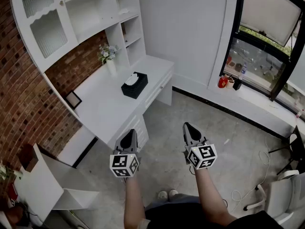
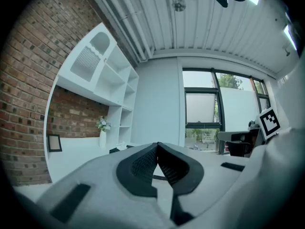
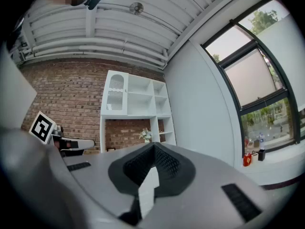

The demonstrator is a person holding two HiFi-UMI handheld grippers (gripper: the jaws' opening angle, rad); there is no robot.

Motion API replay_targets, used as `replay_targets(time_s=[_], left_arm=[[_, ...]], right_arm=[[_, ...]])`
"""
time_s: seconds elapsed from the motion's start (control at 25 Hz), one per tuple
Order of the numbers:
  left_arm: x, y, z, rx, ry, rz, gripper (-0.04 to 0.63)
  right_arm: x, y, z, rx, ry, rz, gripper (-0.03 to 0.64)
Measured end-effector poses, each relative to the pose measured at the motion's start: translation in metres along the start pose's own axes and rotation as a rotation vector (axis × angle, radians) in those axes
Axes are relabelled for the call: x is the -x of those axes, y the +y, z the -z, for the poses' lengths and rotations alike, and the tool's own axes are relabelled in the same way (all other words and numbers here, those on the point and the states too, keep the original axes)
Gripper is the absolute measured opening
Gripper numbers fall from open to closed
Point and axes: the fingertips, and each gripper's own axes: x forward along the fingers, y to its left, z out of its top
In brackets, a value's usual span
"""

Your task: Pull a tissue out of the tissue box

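I see the tissue box (image 1: 135, 86) on the white desk (image 1: 102, 109), well apart from both grippers. It is a black rectangular box, and a white tissue (image 1: 131, 79) stands out of the opening in its top. A vase with flowers (image 1: 109, 57) stands near it, closer to the shelves (image 1: 121, 13). My left gripper (image 1: 129, 134) and right gripper (image 1: 188, 127) hang above the floor (image 1: 162, 166), each with its jaws together at the tips and nothing between them.

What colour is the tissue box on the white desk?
The tissue box is black, with a white tissue on top; clearest in the head view.
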Motion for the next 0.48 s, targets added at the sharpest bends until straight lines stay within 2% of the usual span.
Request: replay_targets(time_s=[0.48], left_arm=[[0.0038,-0.0054,0.0013,-0.002,0.01,-0.001,0.006]], right_arm=[[0.0028,0.0001,-0.0006,-0.009,0.002,-0.014,-0.002]])
